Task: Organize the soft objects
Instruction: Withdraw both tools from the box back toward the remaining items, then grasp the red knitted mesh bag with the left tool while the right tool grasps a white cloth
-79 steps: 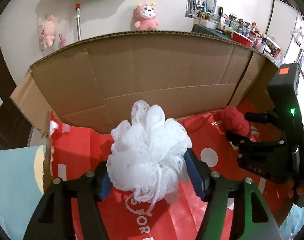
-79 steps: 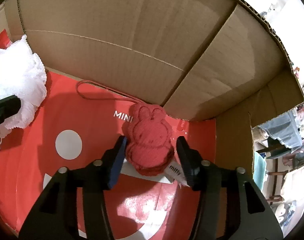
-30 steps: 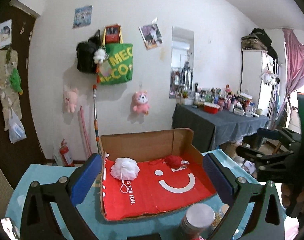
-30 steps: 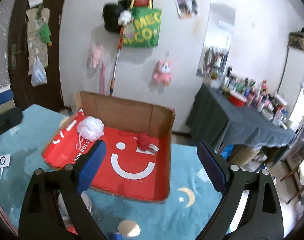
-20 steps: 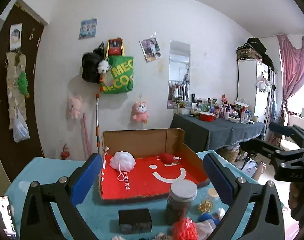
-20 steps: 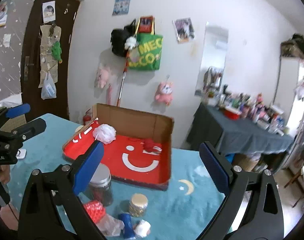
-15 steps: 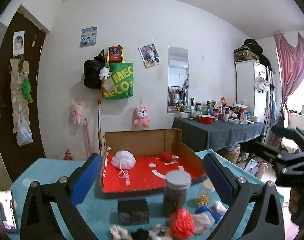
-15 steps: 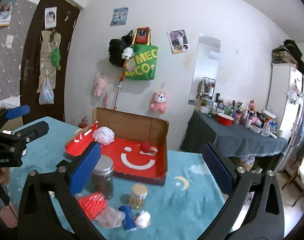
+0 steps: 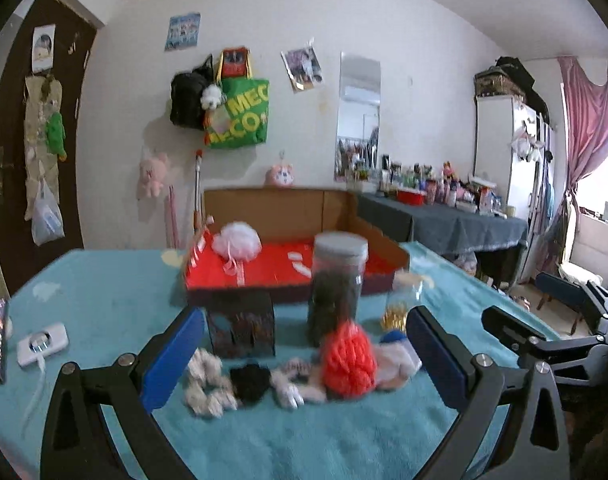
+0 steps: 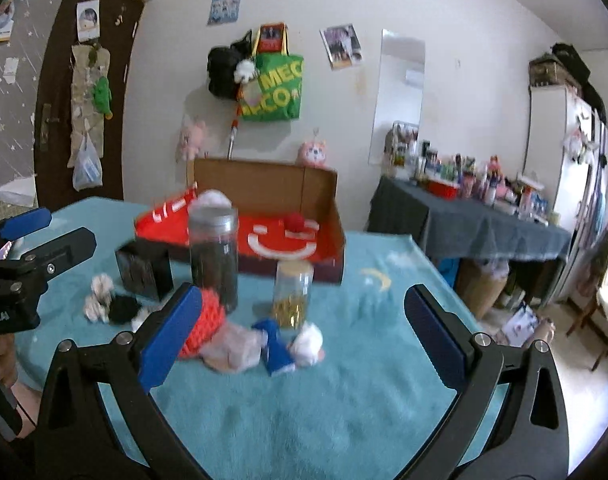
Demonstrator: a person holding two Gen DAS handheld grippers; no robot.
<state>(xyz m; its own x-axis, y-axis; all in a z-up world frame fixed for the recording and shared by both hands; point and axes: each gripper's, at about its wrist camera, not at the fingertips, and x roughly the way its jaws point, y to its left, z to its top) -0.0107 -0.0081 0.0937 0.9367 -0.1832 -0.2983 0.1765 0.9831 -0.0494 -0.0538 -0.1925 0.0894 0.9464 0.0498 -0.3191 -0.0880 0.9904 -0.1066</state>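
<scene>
A cardboard box [image 9: 272,208] with a red lining holds a white mesh bath puff [image 9: 236,240] and a small red knitted toy [image 10: 295,222]. In front of it on the teal cloth lie an orange-red knitted piece [image 9: 347,360], a black scrunchie [image 9: 250,382], white fluffy pieces [image 9: 204,384], a pale cloth [image 10: 234,348], a blue item [image 10: 278,346] and a white ball [image 10: 307,344]. My left gripper [image 9: 302,354] is open and empty just before this pile. My right gripper [image 10: 300,338] is open and empty over it too.
A tall dark jar with a grey lid [image 9: 337,280], a small jar of gold bits [image 10: 292,294] and a black box [image 9: 242,330] stand between the pile and the cardboard box. A white device [image 9: 42,343] lies at the left. A cluttered dark table [image 10: 471,216] stands at the right.
Both grippers let go of the puff and the red toy in the box, opened wide, pulled back and dropped low toward the pile of soft things on the cloth.
</scene>
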